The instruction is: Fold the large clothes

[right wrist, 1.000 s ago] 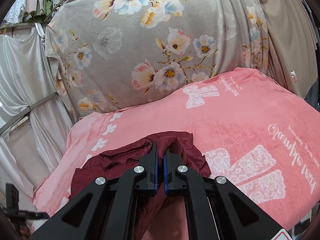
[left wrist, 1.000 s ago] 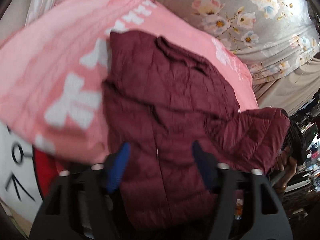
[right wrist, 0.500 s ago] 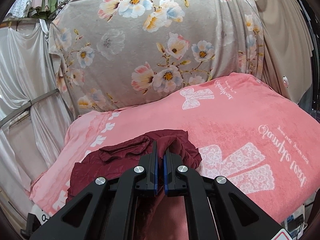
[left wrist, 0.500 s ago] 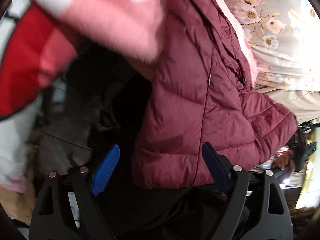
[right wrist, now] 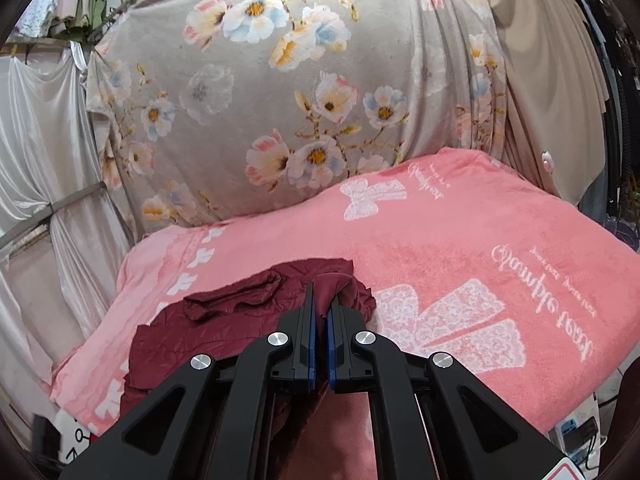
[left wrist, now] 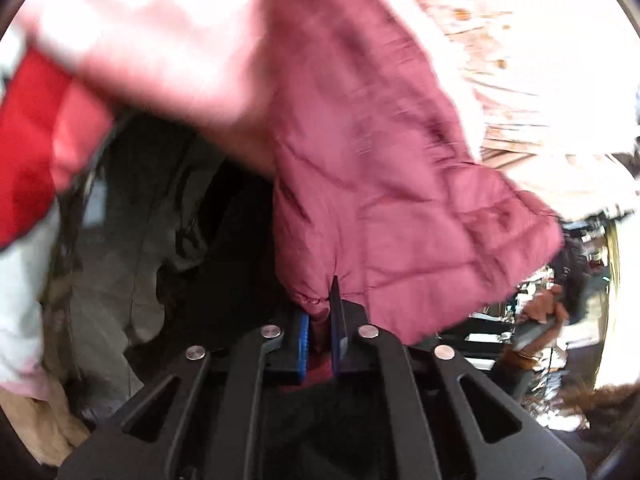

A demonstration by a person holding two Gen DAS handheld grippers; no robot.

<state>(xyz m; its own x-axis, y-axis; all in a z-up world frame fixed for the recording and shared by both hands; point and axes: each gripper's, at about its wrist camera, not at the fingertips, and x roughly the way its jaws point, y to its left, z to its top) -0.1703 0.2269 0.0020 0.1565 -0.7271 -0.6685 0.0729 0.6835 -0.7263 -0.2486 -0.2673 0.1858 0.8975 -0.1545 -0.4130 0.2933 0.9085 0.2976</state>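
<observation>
The left tongs are closed on the lower hem of a maroon puffer jacket, with a pinch of quilted fabric caught between the blue pads. From there the jacket hangs down over the edge of a pink blanket; this view is smeared, so the fold of the hem is hard to make out. Dark and grey cloth lies in shadow under the blanket's edge, and a red patch shows at the far left.

The right tongs are also closed, gripping a bunched piece of the same jacket near its upper end. That part of the jacket lies crumpled on the pink blanket, which is printed with white bows and script. Behind the blanket hangs a grey flowered cloth, with a pale satin curtain to its left and a beige drape to its right.
</observation>
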